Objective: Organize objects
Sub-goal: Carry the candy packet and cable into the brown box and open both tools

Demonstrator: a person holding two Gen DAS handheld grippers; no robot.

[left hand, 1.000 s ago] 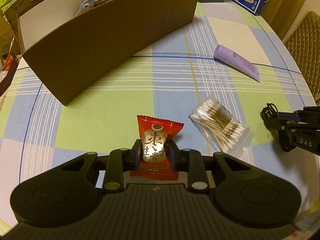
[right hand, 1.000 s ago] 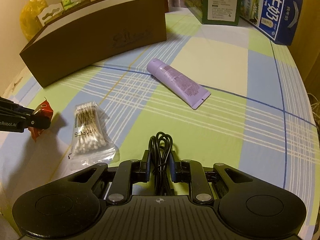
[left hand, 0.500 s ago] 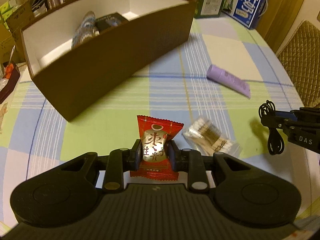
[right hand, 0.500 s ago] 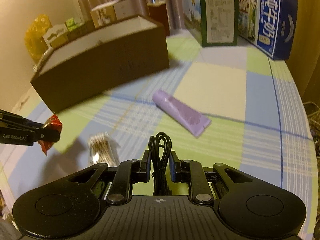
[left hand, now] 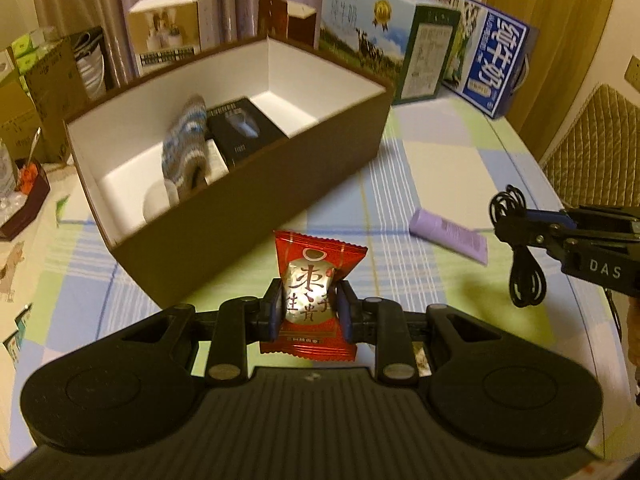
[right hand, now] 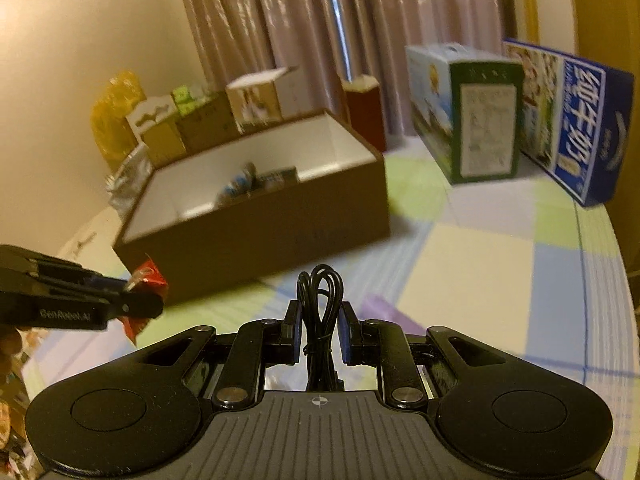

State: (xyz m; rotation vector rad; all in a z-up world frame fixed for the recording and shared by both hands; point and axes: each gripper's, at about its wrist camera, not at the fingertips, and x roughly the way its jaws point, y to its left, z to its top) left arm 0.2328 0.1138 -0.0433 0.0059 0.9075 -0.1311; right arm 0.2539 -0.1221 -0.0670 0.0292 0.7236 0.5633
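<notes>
Fingers (left hand: 273, 312) of the left gripper (left hand: 309, 312) clamp a red candy packet (left hand: 314, 300), held upright above the checked tablecloth (left hand: 400, 200), just before the brown box (left hand: 256, 184); a purple tube (left hand: 448, 236) lies to the right. From the right wrist, the right gripper (right hand: 319, 336) pinches a coiled black cable (right hand: 319, 312), facing the box; milk cartons (right hand: 568, 120) stand behind.

Lived-in home room. Checked tablecloth (left hand: 448, 160) on a rounded table; milk cartons (left hand: 496, 68) along its far edge. Pleated curtains (right hand: 360, 20) behind, stacked cardboard boxes (left hand: 36, 92) at left, quilted chair back (left hand: 592, 148) at right.
</notes>
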